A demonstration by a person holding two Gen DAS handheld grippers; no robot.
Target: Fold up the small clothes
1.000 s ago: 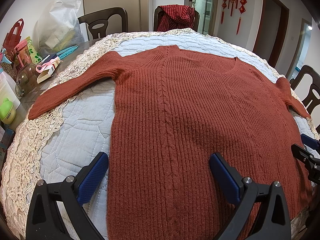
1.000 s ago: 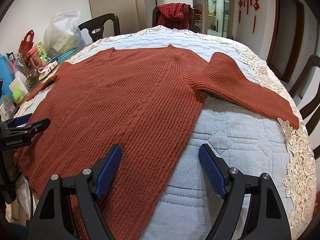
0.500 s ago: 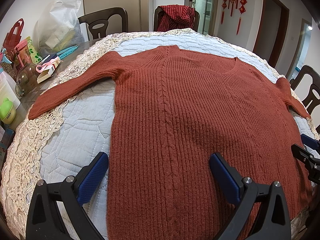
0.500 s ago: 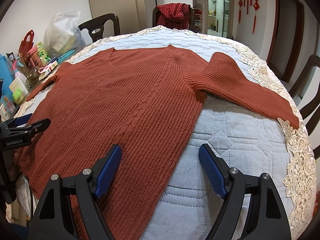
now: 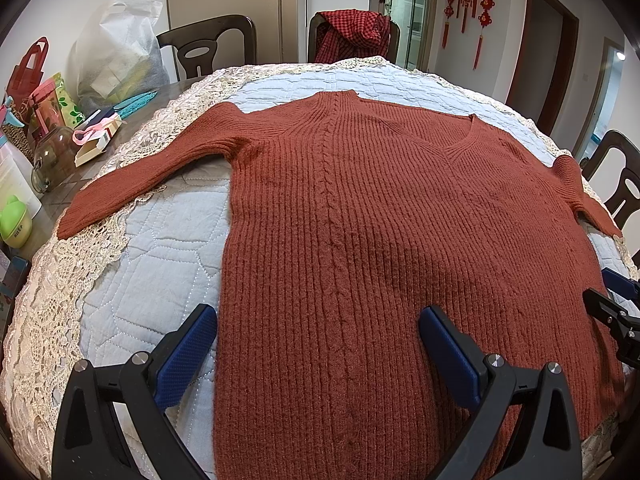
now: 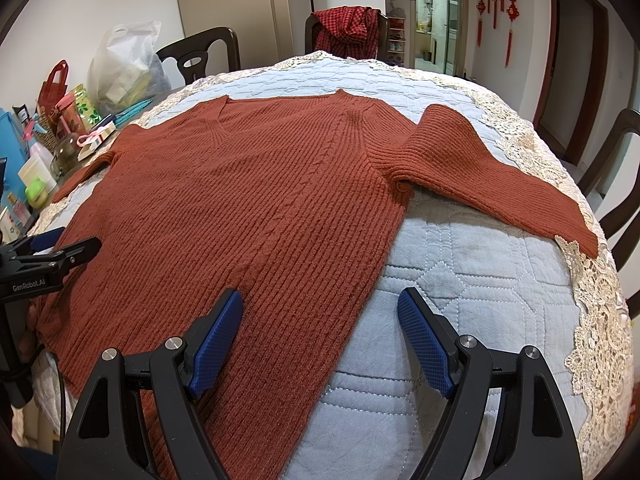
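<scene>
Both tongs, left (image 5: 316, 344) and right (image 6: 320, 332), hang apart, unmoved; sweater (image 5: 380, 240) flat, sleeves at nine and three, unfolded.

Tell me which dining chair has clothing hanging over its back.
The far middle chair, draped with a red checked garment. The chair beside it is bare.

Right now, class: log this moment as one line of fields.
stage: pre-fold | rust-red ribbed knit sweater: flat on blue quilted cover, sleeves out | left gripper: open, empty | right gripper: open, empty
</scene>
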